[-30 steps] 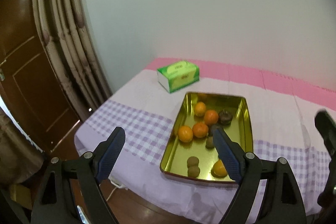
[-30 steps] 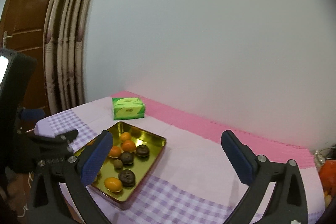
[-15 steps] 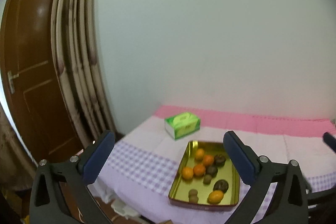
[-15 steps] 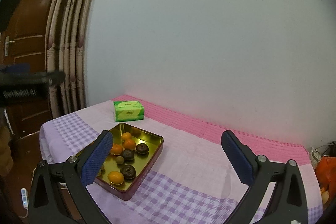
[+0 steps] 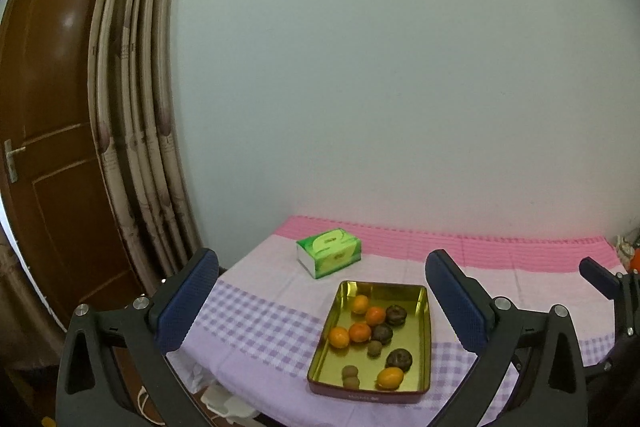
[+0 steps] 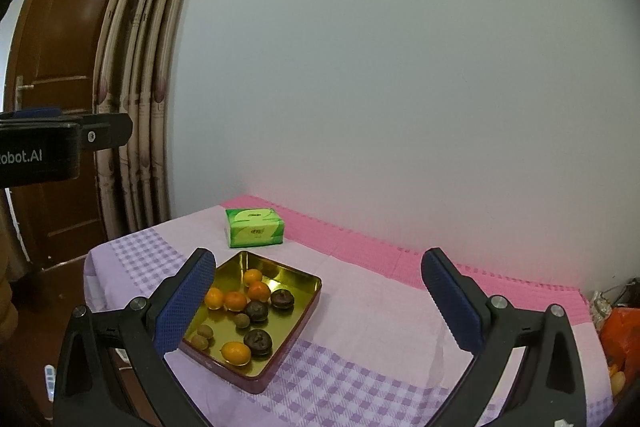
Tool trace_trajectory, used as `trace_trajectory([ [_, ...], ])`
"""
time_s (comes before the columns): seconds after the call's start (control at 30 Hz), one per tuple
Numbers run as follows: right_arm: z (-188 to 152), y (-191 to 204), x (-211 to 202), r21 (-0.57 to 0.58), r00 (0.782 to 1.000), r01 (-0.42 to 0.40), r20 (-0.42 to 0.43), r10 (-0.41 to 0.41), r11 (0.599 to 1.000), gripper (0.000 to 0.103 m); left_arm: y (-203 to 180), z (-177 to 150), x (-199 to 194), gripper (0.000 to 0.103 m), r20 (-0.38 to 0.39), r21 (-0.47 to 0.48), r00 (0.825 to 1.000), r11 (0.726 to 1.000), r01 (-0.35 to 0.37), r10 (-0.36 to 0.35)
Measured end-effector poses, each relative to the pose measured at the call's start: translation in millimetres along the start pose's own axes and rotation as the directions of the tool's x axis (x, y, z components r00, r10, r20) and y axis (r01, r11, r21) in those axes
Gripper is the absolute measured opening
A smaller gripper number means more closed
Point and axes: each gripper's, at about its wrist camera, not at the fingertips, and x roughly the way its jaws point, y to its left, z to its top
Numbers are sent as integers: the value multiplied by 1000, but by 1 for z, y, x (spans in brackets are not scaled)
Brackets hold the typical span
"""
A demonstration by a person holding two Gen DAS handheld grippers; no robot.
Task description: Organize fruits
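A gold metal tray (image 5: 423, 339) (image 6: 304, 301) lies on a table under a pink and purple checked cloth. It holds several oranges (image 5: 359, 331) (image 6: 235, 300), dark round fruits (image 5: 399, 359) (image 6: 258, 341) and small brown fruits (image 5: 351, 373) (image 6: 241, 320). My left gripper (image 5: 320, 301) hangs open well back from the tray, nothing between its fingers. My right gripper (image 6: 318, 301) is open too, above and short of the table, empty. The left gripper's body (image 6: 48, 147) shows at the left edge of the right wrist view.
A green tissue box (image 5: 329, 253) (image 6: 254, 227) sits behind the tray near the white wall. A curtain (image 5: 140, 131) and a brown door (image 5: 44, 155) stand to the left. An orange bag (image 6: 622, 337) lies at the table's far right end.
The left gripper has risen and pulled back from the tray, its jaws spreading wider; the tray now looks smaller and lower. The right gripper drifted slightly, staying open.
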Motion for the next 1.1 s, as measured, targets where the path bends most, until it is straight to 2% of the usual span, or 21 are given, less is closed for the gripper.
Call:
trace_trajectory([
  [0.27, 3, 8, 0, -9, 1000, -8, 0, 8, 1000, 102, 7, -2, 5, 103, -14, -28, 1000, 1000, 4, -4],
  [0.43, 6, 10, -3, -16, 1000, -13, 4, 13, 1000, 102, 8, -2, -1, 103, 19, -15, 999, 999, -28, 28],
  [0.93, 8, 10, -6, -19, 1000, -17, 7, 17, 1000, 102, 9, -2, -2, 103, 6, -24, 1000, 1000, -7, 7],
  [1.1, 5, 9, -3, -14, 1000, -19, -7, 19, 1000, 102, 2, -7, 6, 103, -26, -15, 1000, 1000, 12, -12],
])
